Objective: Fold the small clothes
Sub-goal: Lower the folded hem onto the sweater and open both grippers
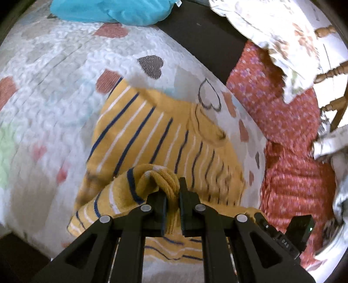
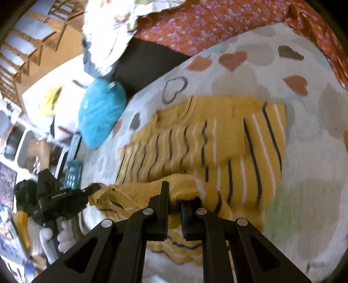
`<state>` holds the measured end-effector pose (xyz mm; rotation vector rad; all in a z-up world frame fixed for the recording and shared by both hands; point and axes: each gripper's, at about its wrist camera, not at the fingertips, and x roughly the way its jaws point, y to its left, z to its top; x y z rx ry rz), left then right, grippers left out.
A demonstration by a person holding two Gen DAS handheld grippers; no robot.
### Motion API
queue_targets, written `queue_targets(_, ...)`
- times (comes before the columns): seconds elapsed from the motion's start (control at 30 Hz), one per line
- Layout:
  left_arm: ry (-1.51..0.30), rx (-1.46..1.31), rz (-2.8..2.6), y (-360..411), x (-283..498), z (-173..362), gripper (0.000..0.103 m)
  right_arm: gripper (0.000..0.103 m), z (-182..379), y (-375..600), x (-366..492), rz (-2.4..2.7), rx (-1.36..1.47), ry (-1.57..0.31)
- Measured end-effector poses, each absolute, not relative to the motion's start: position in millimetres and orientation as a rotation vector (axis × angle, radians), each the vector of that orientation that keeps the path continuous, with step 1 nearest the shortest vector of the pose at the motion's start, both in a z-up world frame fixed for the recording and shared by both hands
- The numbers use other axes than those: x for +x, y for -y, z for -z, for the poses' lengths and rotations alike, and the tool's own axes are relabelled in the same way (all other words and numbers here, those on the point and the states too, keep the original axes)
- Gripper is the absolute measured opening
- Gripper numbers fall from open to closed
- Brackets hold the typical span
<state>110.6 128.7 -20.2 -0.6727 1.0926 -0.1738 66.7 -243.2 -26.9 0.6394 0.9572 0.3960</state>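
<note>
A small yellow sweater (image 1: pixel 152 135) with navy and white stripes lies on a white quilt (image 1: pixel 54 91) printed with hearts. My left gripper (image 1: pixel 173 191) is shut on the sweater's ribbed yellow hem, bunched up between its black fingers. My right gripper (image 2: pixel 174 196) is shut on another part of the same hem of the sweater (image 2: pixel 217 139), lifted off the quilt (image 2: pixel 304 196). In the right wrist view the left gripper (image 2: pixel 95 187) shows at the lower left, held by a white-gloved hand (image 2: pixel 58 237), pinching the hem's far end. The picture is blurred by motion.
A turquoise garment (image 1: pixel 113 10) lies at the quilt's far edge. A red floral cloth (image 1: pixel 282 135) and a white floral cloth (image 1: pixel 271 26) lie to the right, by a wooden chair (image 1: pixel 332 87). The turquoise garment (image 2: pixel 100 113), a remote (image 2: pixel 72 174) and shelves sit left.
</note>
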Motion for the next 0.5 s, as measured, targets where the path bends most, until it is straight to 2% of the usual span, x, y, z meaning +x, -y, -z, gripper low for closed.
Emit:
queue_targets(0.27,-1.157,-0.644,0.13,-117.7,194.9,48.3,0.01,0.009,63.8,249.7,150.4,-0.273,0.683,-0.982)
queue_targets(0.37,-1.157,-0.678,0.143,-120.3,208.2,51.7,0.014,0.012,79.0,252.9,164.1,-0.243,0.728,-0.993)
queue_targets(0.43,-1.124,-0.728,0.168,-128.0,209.5,46.9,0.028,0.014,86.8,257.5,170.0,-0.229,0.785,-0.982)
queue_targets(0.5,-1.084,-0.774,0.185,-137.2,205.8,38.3,0.039,0.022,94.7,263.7,174.0,-0.224,0.876,-0.973)
